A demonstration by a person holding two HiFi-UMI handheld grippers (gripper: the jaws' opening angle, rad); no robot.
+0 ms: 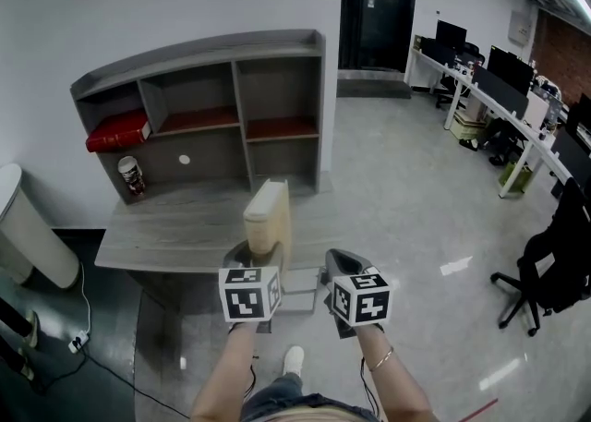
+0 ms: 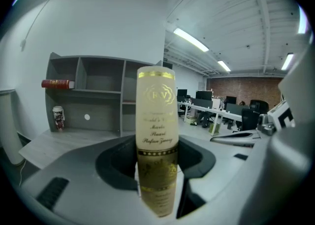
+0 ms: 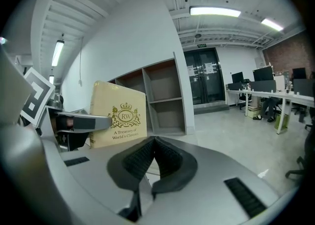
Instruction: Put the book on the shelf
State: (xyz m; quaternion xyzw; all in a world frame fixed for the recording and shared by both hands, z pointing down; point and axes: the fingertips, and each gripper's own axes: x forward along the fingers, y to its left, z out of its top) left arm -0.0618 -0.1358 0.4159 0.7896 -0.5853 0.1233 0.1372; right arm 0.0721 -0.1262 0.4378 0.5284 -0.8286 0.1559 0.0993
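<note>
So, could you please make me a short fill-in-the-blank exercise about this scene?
The left gripper holds a cream hardcover book with ____ lettering.
The right gripper is ____, holding nothing.
In the grey wooden shelf unit, the thick book lying flat is ____.
Missing words: gold; shut; red.

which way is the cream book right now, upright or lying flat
Upright: the cream book is held on end, spine vertical, clamped between the jaws of the left gripper.

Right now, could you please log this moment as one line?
left tongs shut on cream book, upright | right tongs shut, empty | shelf ahead, red book inside
</note>
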